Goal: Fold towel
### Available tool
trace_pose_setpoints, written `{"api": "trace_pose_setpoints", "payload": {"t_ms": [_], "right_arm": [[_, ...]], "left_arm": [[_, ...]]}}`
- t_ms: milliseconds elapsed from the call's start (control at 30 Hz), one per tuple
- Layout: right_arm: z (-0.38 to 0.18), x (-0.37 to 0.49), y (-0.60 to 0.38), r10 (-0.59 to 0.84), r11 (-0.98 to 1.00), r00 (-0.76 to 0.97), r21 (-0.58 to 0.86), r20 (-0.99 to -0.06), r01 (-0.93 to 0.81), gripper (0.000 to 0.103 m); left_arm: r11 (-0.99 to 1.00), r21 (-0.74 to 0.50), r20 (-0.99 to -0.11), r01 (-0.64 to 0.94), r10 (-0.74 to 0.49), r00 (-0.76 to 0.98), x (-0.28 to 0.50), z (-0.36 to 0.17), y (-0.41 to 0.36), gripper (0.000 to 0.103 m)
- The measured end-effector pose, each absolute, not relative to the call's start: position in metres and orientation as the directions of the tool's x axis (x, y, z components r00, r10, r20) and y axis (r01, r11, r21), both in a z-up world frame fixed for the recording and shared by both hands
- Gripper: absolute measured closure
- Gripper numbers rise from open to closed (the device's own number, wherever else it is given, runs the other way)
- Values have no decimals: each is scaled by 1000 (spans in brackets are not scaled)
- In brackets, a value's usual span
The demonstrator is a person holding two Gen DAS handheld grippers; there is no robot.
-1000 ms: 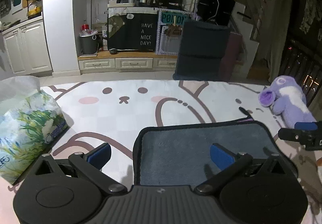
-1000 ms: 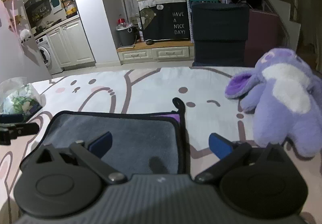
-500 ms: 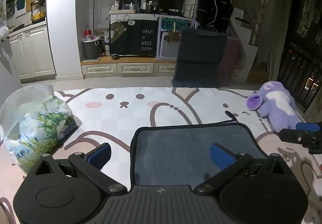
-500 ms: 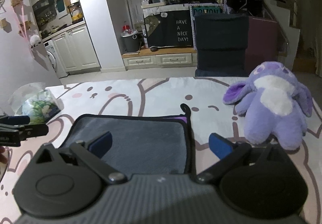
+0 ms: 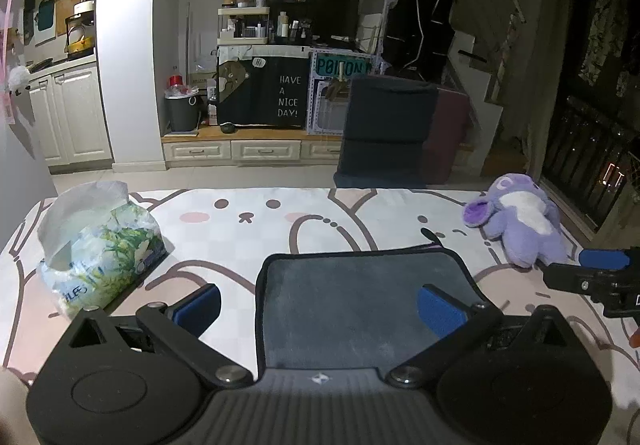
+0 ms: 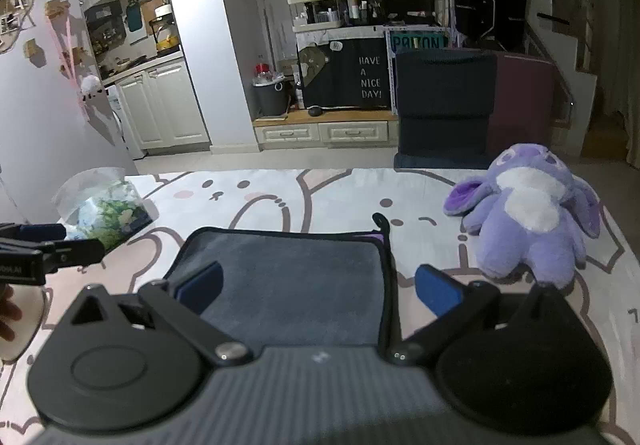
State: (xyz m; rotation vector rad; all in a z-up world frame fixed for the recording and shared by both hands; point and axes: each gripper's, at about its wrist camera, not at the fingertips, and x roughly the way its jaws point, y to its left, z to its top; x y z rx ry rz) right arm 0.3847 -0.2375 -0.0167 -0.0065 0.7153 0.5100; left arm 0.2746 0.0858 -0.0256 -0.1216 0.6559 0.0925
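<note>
A dark grey towel with black trim lies folded flat on the patterned tabletop; it also shows in the right wrist view. A small black loop sticks out at its far right corner. My left gripper is open and empty, raised above the towel's left edge. My right gripper is open and empty, raised above the towel's right edge. Each gripper shows at the side of the other's view, the right and the left.
A purple plush toy lies right of the towel. A tissue pack in a plastic wrap lies to the left. The table's far edge runs behind them, with a dark chair beyond it.
Both grippers have risen and drawn back from the towel, so more of the table and room shows. The towel has not moved.
</note>
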Motion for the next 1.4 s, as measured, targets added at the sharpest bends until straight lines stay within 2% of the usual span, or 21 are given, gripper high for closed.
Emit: {"api": "trace_pose_setpoints", "payload": {"t_ms": [1400], "right_arm": [[55,234,-273,469,852,687,78,-555,-518,0]], "left_arm": [[995,-85,-535,-56,2,845,128,42,31,0]]}}
